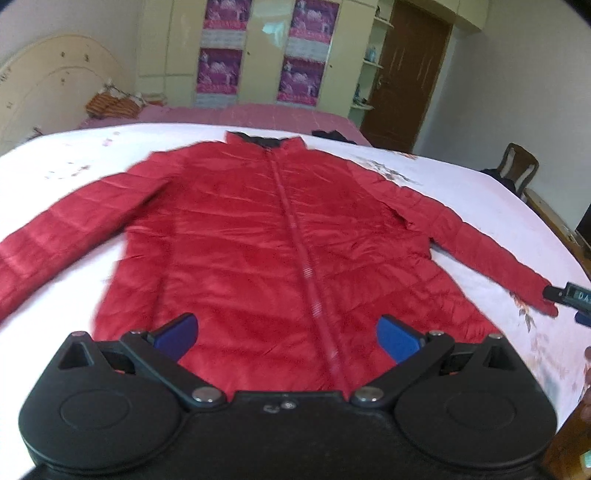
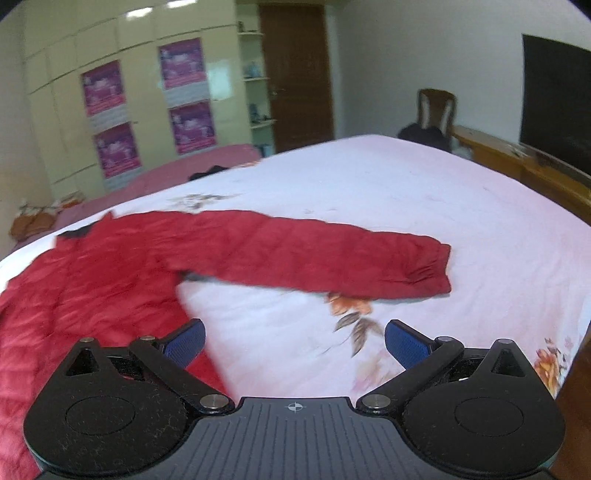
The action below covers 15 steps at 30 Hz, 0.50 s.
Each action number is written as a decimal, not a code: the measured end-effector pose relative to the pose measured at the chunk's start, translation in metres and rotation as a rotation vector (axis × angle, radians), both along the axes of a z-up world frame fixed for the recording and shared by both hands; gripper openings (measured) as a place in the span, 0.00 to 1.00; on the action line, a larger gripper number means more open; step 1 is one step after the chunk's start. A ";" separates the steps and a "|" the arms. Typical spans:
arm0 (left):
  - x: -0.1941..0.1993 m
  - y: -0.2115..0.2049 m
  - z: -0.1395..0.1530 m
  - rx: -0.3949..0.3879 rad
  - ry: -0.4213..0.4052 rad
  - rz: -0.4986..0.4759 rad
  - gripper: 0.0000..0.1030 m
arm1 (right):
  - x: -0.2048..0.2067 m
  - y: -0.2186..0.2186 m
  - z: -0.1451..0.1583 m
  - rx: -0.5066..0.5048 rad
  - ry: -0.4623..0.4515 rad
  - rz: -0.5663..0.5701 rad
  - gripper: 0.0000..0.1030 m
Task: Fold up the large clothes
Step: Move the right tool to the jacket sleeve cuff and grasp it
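One quilted red jacket flat on floral bed sheet, sleeves spread; left gripper, right gripper both apart, empty.

Soft, even daylight fills both views; glare streaks the glossy cream wardrobe doors, motion blur softens everything, and fisheye bends the edges.

Our left gripper: fingers spread wide, blue pads facing inward at 9 and 3 o'clock, nothing between, aimed forward and tilted down. Our right gripper: fingers equally wide apart, holding nothing, tilted down; in left wrist view its tip shows at 3 o'clock.
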State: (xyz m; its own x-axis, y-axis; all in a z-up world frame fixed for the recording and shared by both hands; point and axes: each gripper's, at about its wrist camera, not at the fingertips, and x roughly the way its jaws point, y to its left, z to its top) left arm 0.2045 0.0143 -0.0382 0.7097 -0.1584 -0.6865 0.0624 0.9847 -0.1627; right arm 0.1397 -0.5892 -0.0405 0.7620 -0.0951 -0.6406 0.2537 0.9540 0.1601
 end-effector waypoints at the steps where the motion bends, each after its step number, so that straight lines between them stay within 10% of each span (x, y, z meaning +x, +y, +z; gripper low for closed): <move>1: 0.010 -0.007 -0.001 0.000 0.006 -0.005 1.00 | 0.007 -0.008 -0.005 0.009 0.001 -0.011 1.00; 4: 0.044 -0.030 -0.007 0.021 0.030 -0.011 1.00 | 0.025 -0.034 -0.020 0.070 -0.011 -0.047 0.99; 7: 0.070 -0.050 -0.015 0.026 0.055 -0.003 1.00 | 0.042 -0.060 -0.040 0.161 -0.007 -0.106 0.56; 15: 0.115 -0.089 -0.032 0.044 0.119 -0.022 1.00 | 0.056 -0.107 -0.078 0.397 0.002 -0.209 0.54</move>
